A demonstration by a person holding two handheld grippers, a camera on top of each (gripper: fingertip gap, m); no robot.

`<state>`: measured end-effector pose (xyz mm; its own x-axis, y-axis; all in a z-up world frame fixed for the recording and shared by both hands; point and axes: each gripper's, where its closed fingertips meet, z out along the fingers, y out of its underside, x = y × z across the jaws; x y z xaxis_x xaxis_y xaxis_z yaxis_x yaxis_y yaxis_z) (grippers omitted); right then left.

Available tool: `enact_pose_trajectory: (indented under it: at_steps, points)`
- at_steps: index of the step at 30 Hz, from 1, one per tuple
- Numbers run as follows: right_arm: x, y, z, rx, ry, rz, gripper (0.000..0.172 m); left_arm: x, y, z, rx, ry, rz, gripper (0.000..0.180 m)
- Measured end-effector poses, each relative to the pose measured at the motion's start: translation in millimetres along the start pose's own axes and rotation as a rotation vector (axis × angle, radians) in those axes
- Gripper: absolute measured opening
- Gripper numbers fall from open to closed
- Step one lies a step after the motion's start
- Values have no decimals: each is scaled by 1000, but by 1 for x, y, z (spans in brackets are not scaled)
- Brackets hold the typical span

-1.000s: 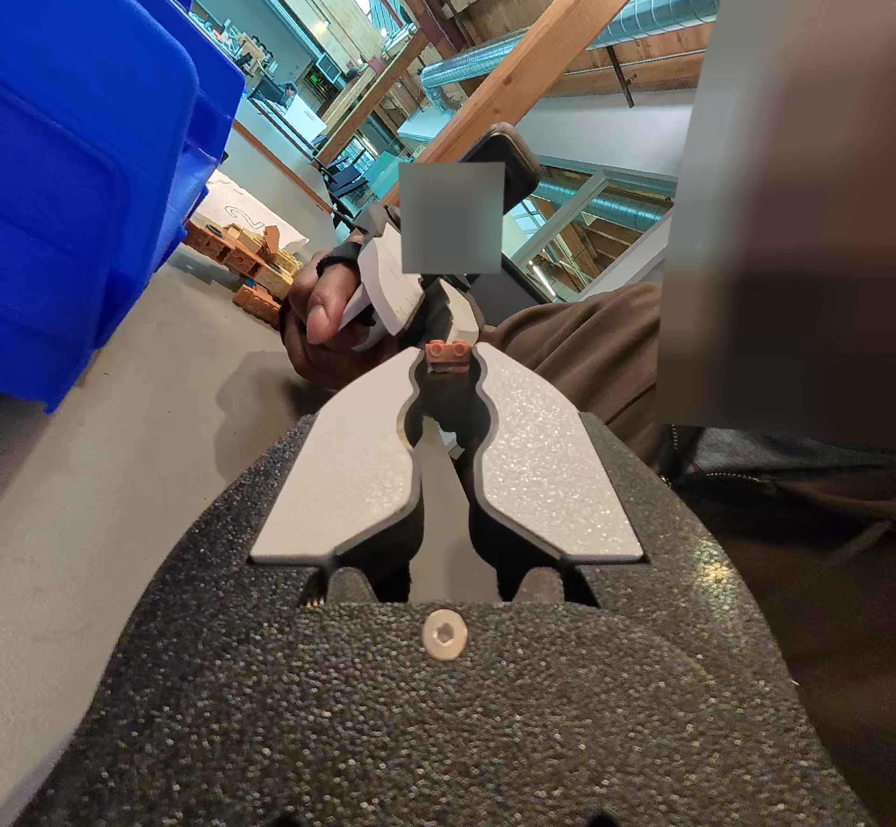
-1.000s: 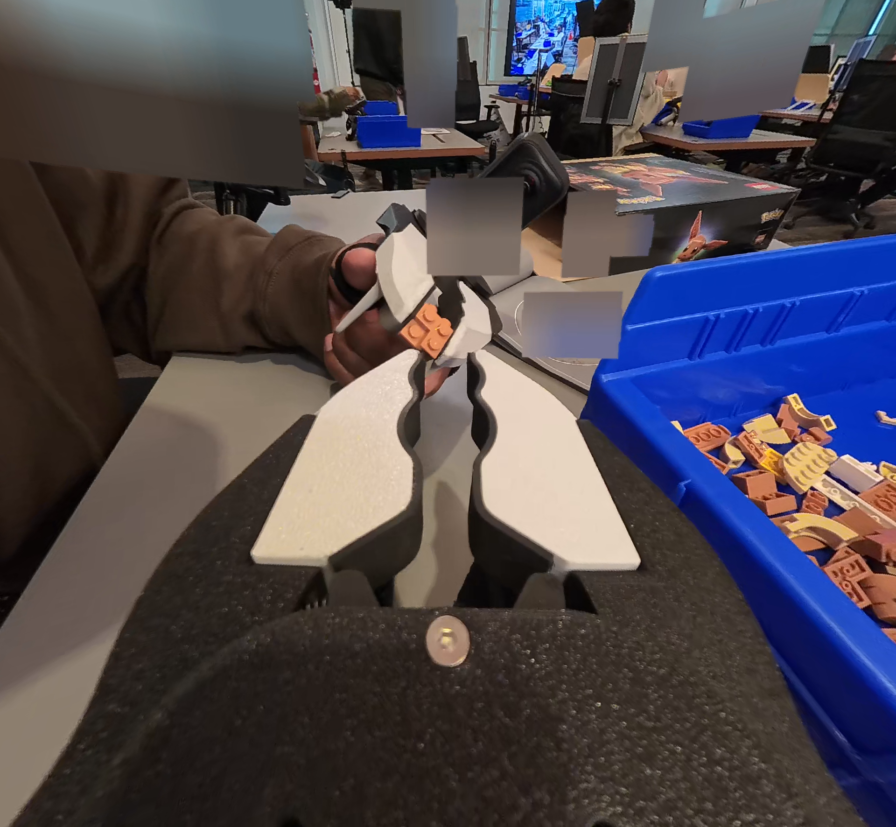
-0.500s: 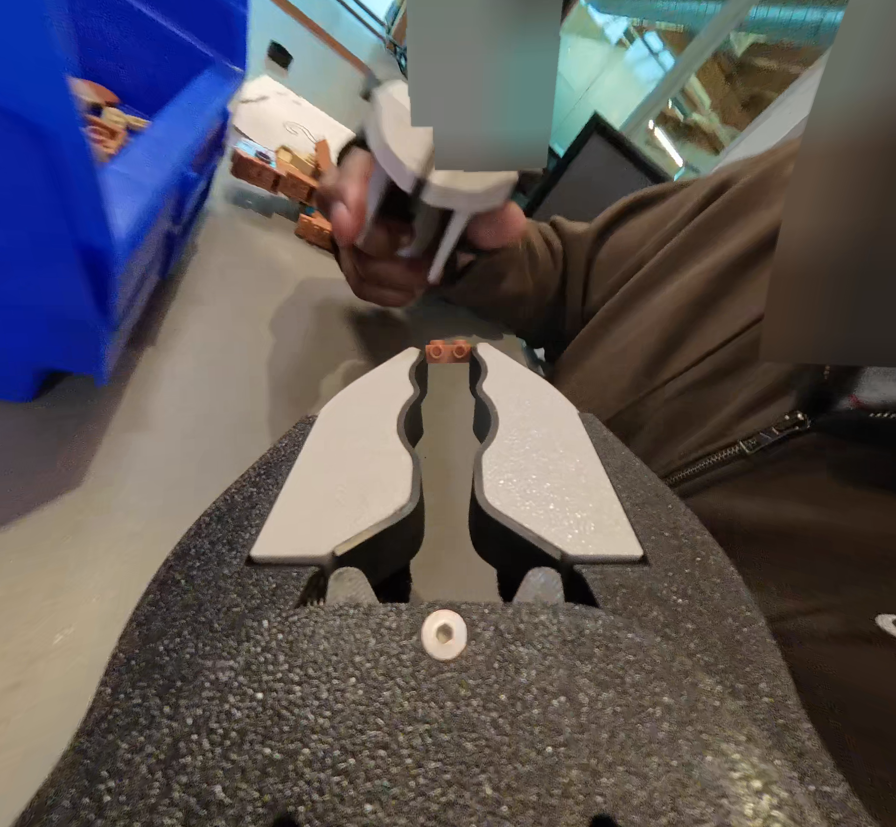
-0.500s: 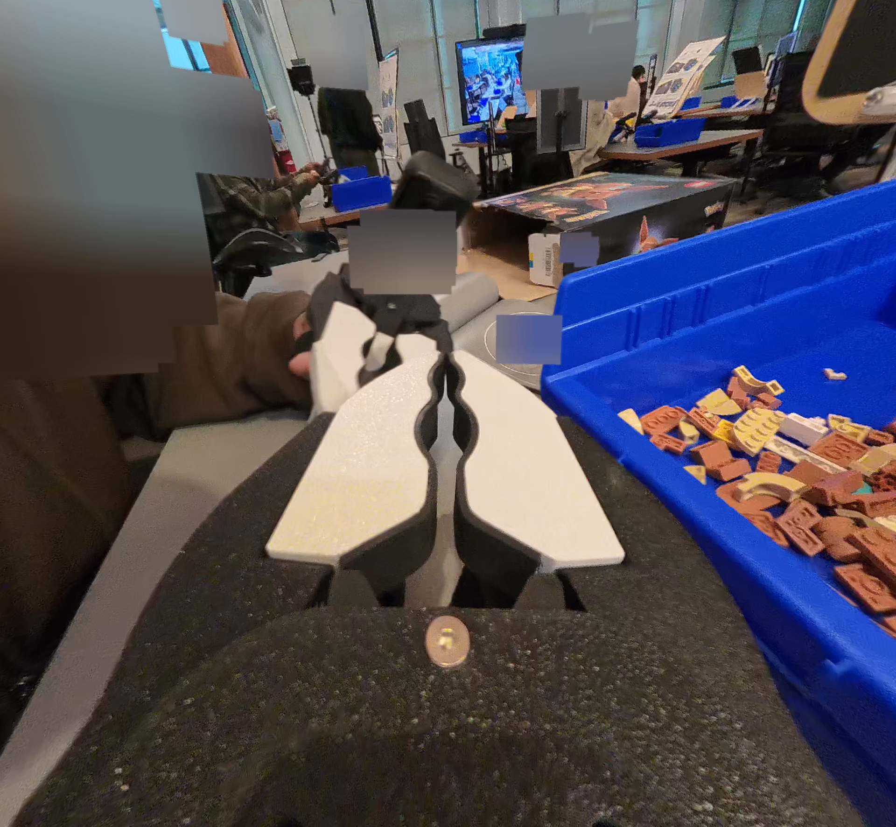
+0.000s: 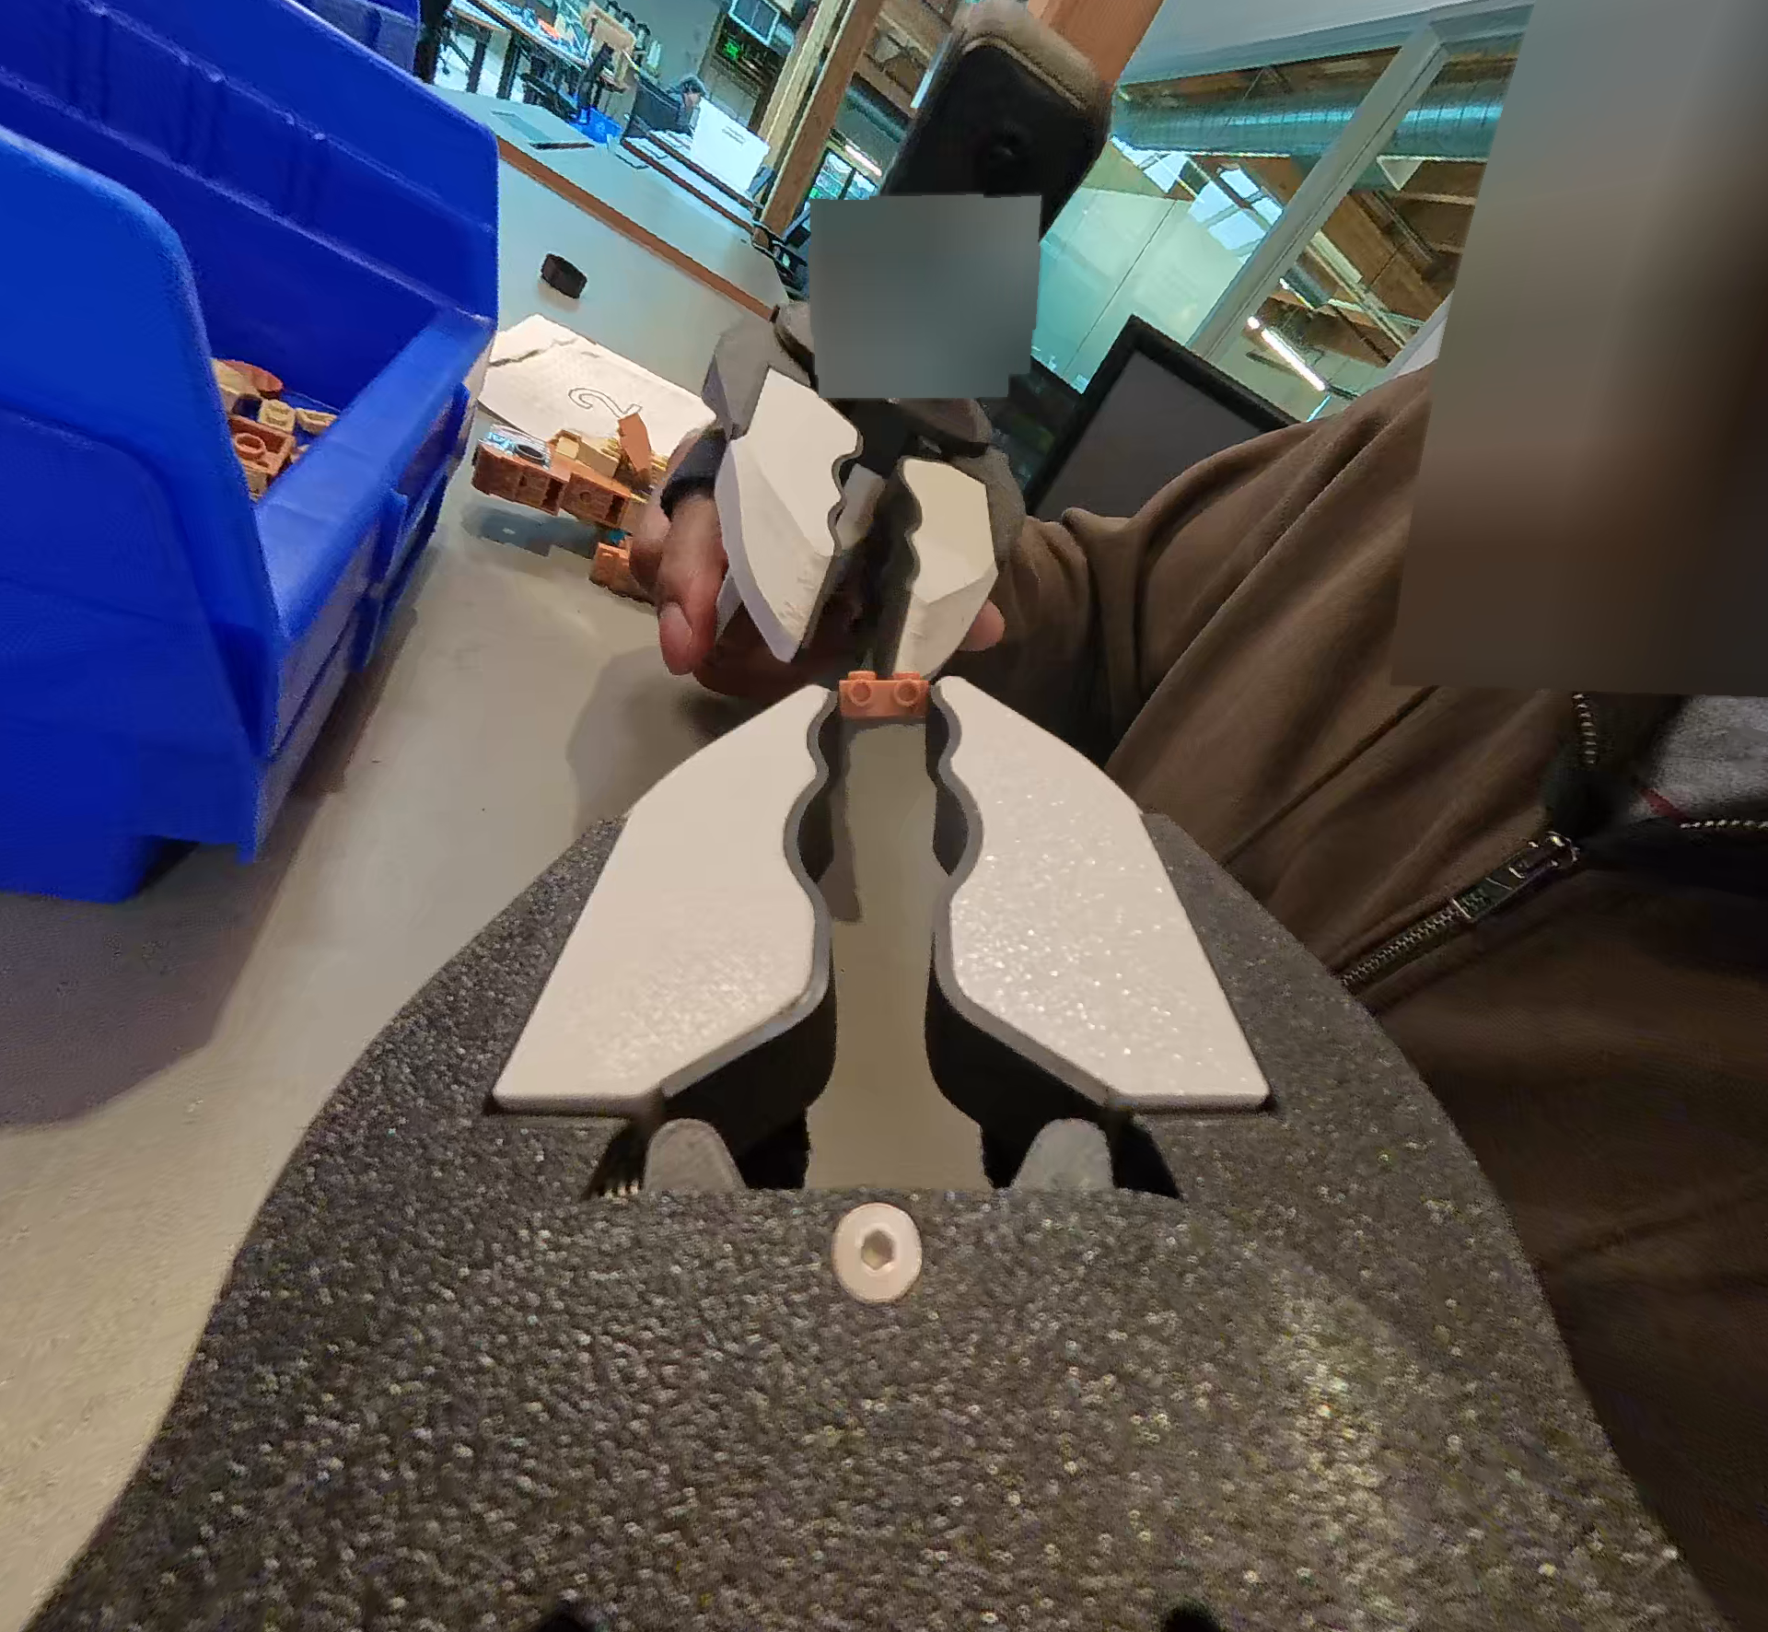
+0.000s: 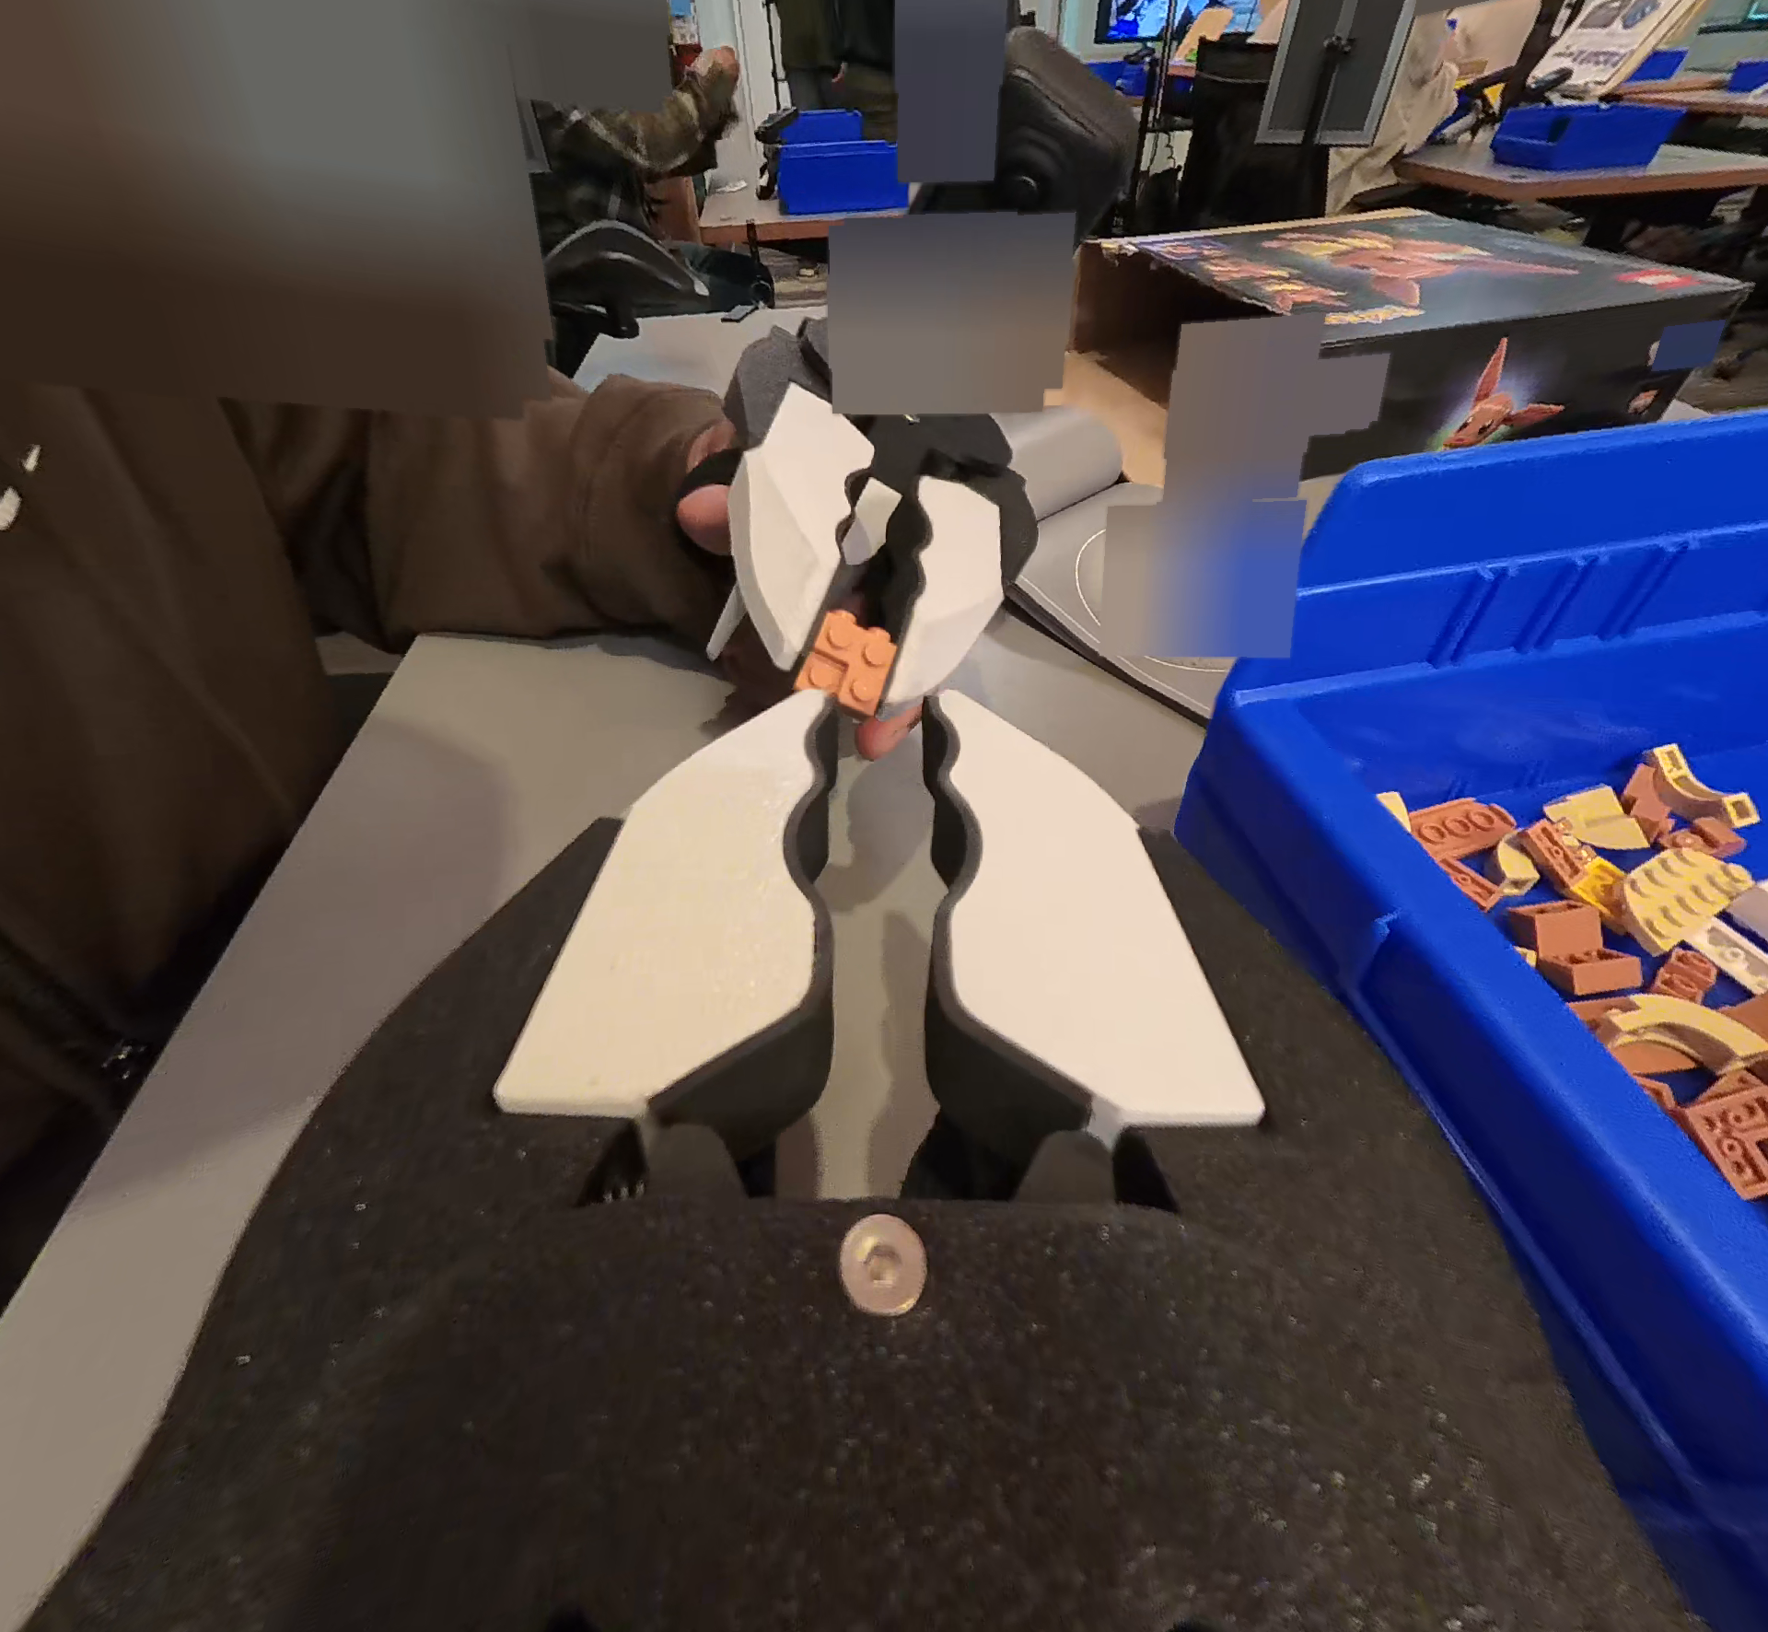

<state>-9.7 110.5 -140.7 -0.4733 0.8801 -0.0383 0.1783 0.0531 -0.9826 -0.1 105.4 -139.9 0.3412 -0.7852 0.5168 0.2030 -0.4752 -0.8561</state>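
- Hidden or cut off: flat grey patches cover part of each gripper body and the upper corner of both views; the blue bin is cropped by the right edge of the right wrist view, and its bricks only partly show.
- Hard to make out: the far end of the orange brick, sunk between the pads.
- Orange brick: small, studded, two studs wide in the left wrist view, four studs showing in the right wrist view; held above the grey table.
- Left gripper: pinching the orange brick at its tips, pads pressed to both sides.
- Right gripper: fingers slightly apart, nothing between them, tips just beside the brick.
- Nearby: loose brick pile on the table, printed box behind.
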Motion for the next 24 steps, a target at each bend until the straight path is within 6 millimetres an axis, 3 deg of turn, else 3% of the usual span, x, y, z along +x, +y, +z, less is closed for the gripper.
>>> enact_pose_trajectory:
  at_steps: [4, 14, 24]
  points:
    - [-2, 2, 1, -18, -8, 9, 17, 0, 1, 1, -16, -23, 54, 16]
    - [-8, 2, 1, -8, -78, 131, 7, 1, 0, 2, -80, -188, 459, 17]
    - [-12, 4, 2, -31, -62, 53, 7, 4, 5, 3, -91, -134, 382, 17]
